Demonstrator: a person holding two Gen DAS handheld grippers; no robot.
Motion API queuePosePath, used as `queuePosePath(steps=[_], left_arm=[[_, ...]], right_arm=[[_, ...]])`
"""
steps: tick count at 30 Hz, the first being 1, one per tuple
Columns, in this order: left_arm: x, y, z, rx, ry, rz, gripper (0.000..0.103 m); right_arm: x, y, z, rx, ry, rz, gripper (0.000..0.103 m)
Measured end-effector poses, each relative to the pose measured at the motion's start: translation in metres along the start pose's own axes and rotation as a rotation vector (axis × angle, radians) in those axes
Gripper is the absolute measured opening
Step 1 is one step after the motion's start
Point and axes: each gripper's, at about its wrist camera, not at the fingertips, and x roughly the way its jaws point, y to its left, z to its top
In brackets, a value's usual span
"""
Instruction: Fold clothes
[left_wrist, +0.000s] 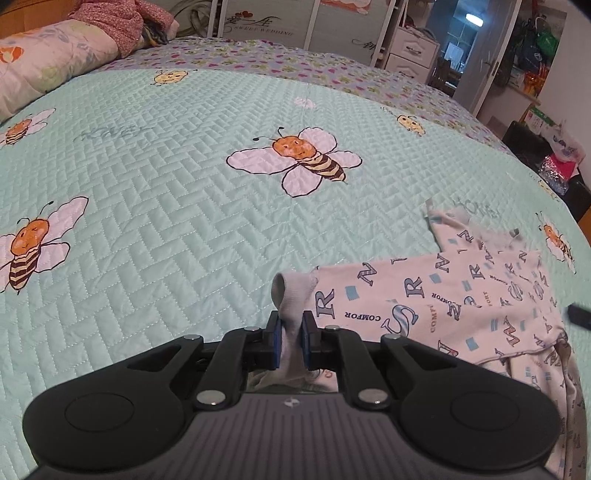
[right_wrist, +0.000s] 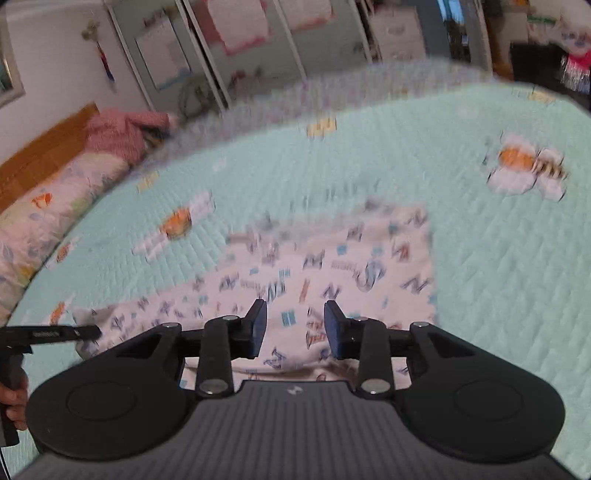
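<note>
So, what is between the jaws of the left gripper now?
In the left wrist view, the left gripper pinches a pale grey cuff of the letter-printed garment; nothing else sits there.

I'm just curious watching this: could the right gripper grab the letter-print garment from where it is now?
Probably yes. The right gripper is open, with the letter-print garment spread directly below and ahead of its fingers on the quilt, nothing between. The left gripper already pinches its cuff.

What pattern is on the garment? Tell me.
Pale pink garment printed with blue-grey letters and small light-blue rectangles; the left wrist view shows it best.
</note>
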Motion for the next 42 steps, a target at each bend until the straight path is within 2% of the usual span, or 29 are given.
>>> queuePosePath(steps=[2, 5, 10, 12, 14, 17, 21, 24, 26, 30, 32, 36, 42], left_arm=[[-0.001, -0.001, 0.0, 0.003, 0.003, 0.004, 0.01], [-0.001, -0.004, 0.001, 0.017, 0.007, 0.014, 0.01], [0.001, -0.009, 0.002, 0.041, 0.011, 0.032, 0.01], [0.0, -0.01, 0.002, 0.044, 0.013, 0.038, 0.01], [0.0, -0.012, 0.002, 0.048, 0.017, 0.046, 0.01], [-0.001, -0.016, 0.002, 0.059, 0.026, 0.06, 0.01], [0.0, -0.019, 0.003, 0.068, 0.035, 0.08, 0.01], [0.002, -0.021, 0.003, 0.064, 0.049, 0.085, 0.01], [0.003, -0.022, 0.004, 0.053, 0.062, 0.081, 0.01], [-0.008, -0.042, 0.013, 0.117, 0.012, 0.102, 0.009], [-0.02, -0.058, 0.023, 0.148, -0.034, 0.079, 0.008], [-0.05, -0.1, 0.048, 0.216, -0.129, 0.03, 0.007], [-0.098, -0.174, 0.072, 0.398, -0.263, -0.024, 0.007]], right_arm=[[0.026, -0.004, -0.006, 0.008, 0.099, -0.029, 0.036], [0.025, -0.001, -0.005, 0.005, 0.073, -0.039, 0.038], [-0.002, 0.015, -0.008, -0.033, -0.034, -0.003, 0.039], [0.014, 0.011, -0.013, -0.017, 0.047, 0.009, 0.04], [0.027, 0.006, -0.019, -0.011, 0.074, 0.014, 0.04], [0.023, 0.006, -0.014, 0.0, 0.08, 0.029, 0.043], [-0.015, 0.004, -0.028, 0.069, 0.045, 0.136, 0.045], [-0.058, 0.002, -0.054, 0.065, -0.006, 0.211, 0.046], [-0.085, -0.003, -0.078, 0.072, -0.016, 0.224, 0.047], [-0.131, -0.027, -0.12, 0.111, -0.022, 0.168, 0.047], [-0.147, -0.041, -0.132, 0.148, -0.023, 0.143, 0.047], [-0.168, -0.064, -0.135, 0.199, -0.061, 0.108, 0.047], [-0.183, -0.082, -0.138, 0.231, -0.11, 0.098, 0.047]])
